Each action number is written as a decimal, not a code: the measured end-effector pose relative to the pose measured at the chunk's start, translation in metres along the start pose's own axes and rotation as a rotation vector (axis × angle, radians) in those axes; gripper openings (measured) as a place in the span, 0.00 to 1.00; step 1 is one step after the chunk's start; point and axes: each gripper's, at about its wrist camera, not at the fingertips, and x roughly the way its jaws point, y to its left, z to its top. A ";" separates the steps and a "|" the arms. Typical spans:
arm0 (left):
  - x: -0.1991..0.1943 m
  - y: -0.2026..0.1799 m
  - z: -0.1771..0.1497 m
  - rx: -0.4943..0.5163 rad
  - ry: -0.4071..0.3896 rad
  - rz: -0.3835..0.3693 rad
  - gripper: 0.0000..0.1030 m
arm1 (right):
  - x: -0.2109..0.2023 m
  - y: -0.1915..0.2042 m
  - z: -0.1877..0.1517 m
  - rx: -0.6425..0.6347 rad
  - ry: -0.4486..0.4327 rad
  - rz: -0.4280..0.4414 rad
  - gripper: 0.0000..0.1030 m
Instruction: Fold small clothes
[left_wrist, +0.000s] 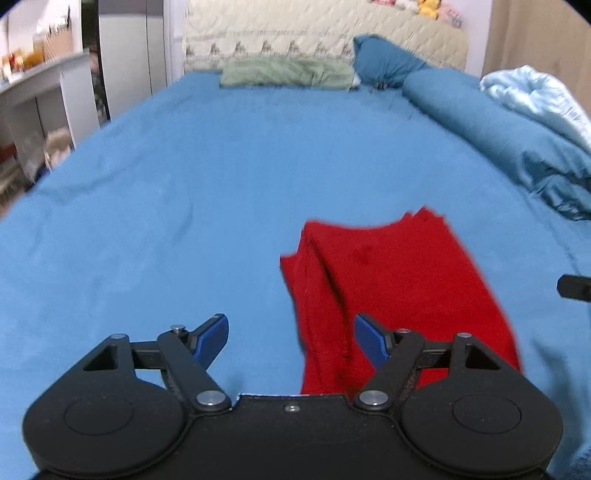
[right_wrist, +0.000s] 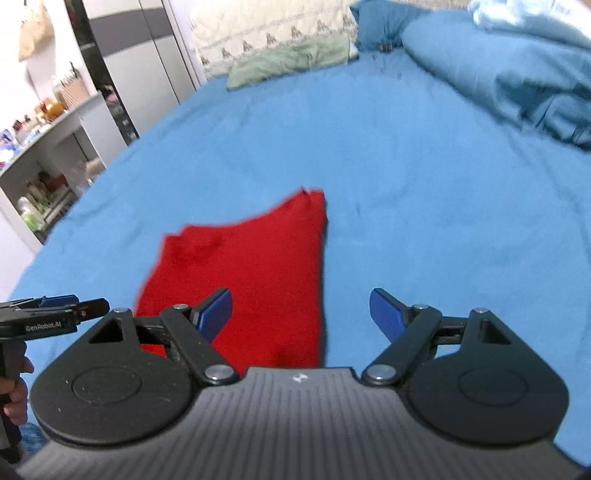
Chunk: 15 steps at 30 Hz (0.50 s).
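A small red garment (left_wrist: 399, 288) lies folded flat on the blue bed sheet (left_wrist: 184, 184). In the left wrist view it is right of centre, and my left gripper (left_wrist: 291, 339) is open and empty just above its left edge. In the right wrist view the red garment (right_wrist: 251, 273) lies left of centre. My right gripper (right_wrist: 301, 314) is open and empty over its right edge. The left gripper (right_wrist: 55, 310) shows at the far left of the right wrist view, held by a hand. The tip of the right gripper (left_wrist: 574, 288) shows at the right edge of the left wrist view.
A rolled blue duvet (left_wrist: 498, 129) and a pale blue blanket (left_wrist: 535, 92) lie along the bed's right side. A green cloth (left_wrist: 284, 74) and a blue pillow (left_wrist: 384, 61) lie by the quilted headboard (left_wrist: 314, 33). Shelves (right_wrist: 44, 166) and a wardrobe (right_wrist: 140, 55) stand left of the bed.
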 end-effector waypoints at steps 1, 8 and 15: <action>-0.016 -0.002 0.002 0.000 -0.012 0.002 0.78 | -0.016 0.005 0.004 -0.005 -0.009 -0.003 0.97; -0.124 -0.015 -0.004 -0.025 -0.065 -0.006 1.00 | -0.120 0.038 0.010 -0.066 -0.057 -0.073 1.00; -0.173 -0.030 -0.040 0.032 -0.047 0.054 1.00 | -0.165 0.061 -0.031 -0.108 0.009 -0.108 1.00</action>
